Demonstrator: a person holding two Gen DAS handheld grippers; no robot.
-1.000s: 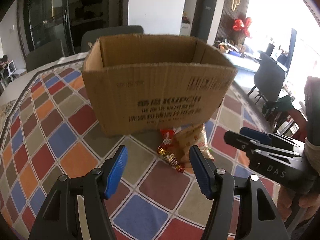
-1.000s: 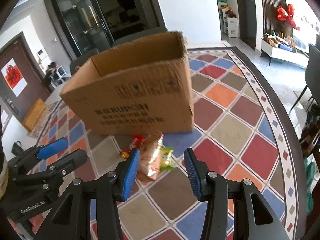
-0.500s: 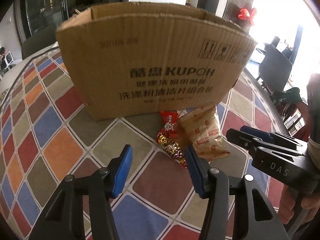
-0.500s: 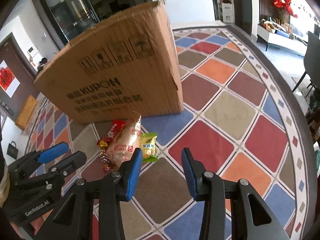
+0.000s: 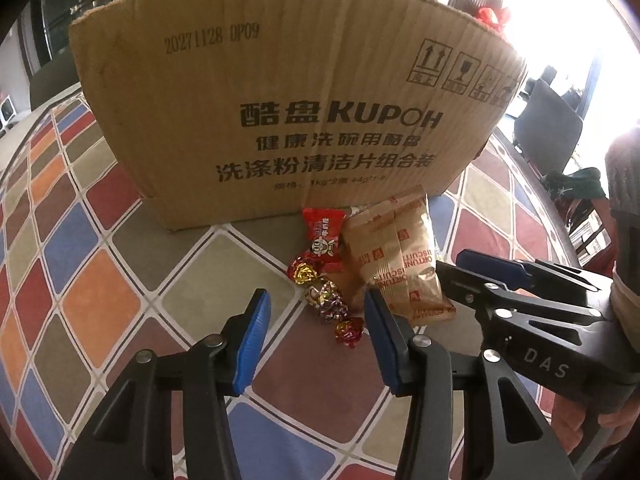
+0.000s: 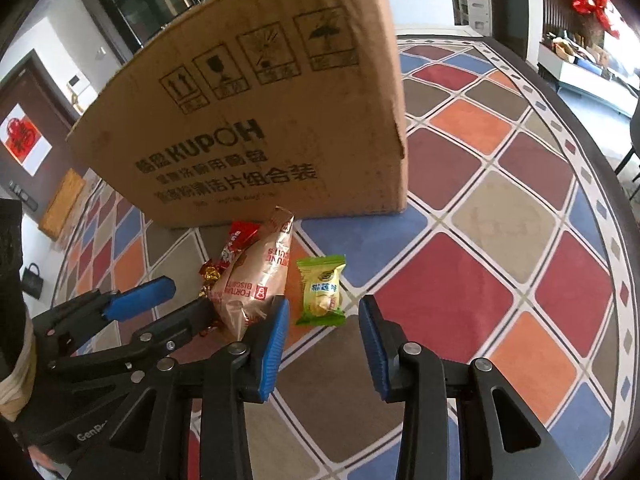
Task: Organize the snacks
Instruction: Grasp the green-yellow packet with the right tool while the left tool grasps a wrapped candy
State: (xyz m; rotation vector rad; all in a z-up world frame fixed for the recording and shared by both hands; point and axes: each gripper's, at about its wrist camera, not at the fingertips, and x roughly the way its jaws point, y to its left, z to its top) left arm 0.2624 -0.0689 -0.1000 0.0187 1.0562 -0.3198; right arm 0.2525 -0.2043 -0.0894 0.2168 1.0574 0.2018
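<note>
A small heap of snacks lies in front of a cardboard box (image 5: 296, 112) marked KUPOH (image 6: 256, 128). There is a tan biscuit pack (image 5: 400, 264) (image 6: 256, 276), a red candy packet (image 5: 324, 236) (image 6: 236, 240), a string of foil-wrapped candies (image 5: 328, 300) (image 6: 210, 276) and a green-yellow packet (image 6: 322, 290). My left gripper (image 5: 316, 320) is open, low over the foil candies. My right gripper (image 6: 322, 328) is open, just short of the green-yellow packet. Each gripper shows in the other's view, the right one (image 5: 492, 276) and the left one (image 6: 168, 300).
The table (image 6: 500, 216) is round with a cloth of coloured diamonds and a dark rim at the right. Chairs (image 5: 548, 120) stand beyond the table. A person's hand (image 5: 624, 292) holds the right gripper.
Both grippers have moved forward and down toward the snacks, so the box and packets look much larger. Both stay open and nothing has been taken.
</note>
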